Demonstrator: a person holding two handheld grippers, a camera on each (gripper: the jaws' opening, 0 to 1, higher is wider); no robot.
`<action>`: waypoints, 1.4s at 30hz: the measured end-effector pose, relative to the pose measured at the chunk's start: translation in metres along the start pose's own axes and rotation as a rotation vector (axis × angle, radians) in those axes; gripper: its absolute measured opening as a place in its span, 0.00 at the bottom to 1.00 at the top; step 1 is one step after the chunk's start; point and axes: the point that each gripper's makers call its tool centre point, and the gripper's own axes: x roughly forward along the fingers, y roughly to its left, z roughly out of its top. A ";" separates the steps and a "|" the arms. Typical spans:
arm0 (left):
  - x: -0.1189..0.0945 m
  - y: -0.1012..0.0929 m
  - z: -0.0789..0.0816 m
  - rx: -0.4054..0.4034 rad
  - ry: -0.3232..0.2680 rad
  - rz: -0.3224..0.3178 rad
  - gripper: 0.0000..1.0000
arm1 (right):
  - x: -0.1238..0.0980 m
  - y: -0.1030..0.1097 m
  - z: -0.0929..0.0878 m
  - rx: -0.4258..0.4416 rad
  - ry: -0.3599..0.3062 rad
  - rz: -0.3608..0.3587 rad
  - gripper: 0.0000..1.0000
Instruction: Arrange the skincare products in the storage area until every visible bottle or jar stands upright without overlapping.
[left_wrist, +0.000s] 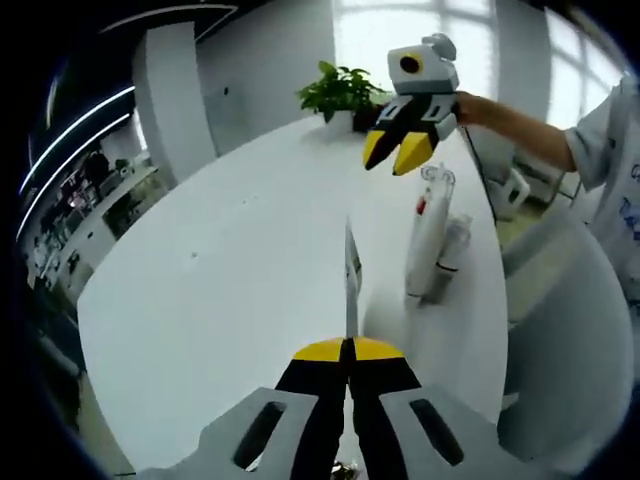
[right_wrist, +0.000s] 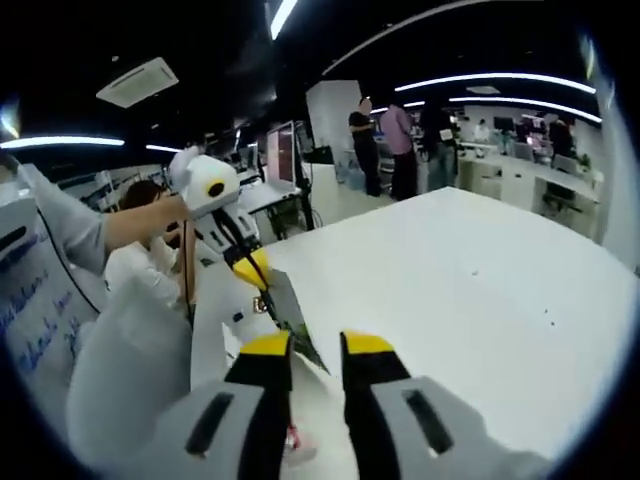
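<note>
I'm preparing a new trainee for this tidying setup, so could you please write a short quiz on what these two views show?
1. True or false: the left gripper is shut on a thin flat packet.
2. In the left gripper view, what stands at the far end of the white table? A) a potted plant B) a laptop C) a kettle
3. Fill in the blank: the right gripper, held above the table, is ____ with nothing between its jaws.

Key: 1 true; 2 A; 3 open.
</note>
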 end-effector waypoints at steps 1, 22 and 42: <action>-0.002 0.000 0.000 0.005 0.007 0.001 0.00 | 0.000 0.003 0.002 -0.007 0.002 0.007 0.22; -0.040 -0.028 0.005 0.123 0.090 -0.028 0.00 | -0.009 0.080 0.017 -0.136 0.009 0.053 0.27; -0.037 -0.079 0.008 0.192 0.125 -0.179 0.00 | 0.021 0.120 -0.049 -0.064 0.075 0.010 0.31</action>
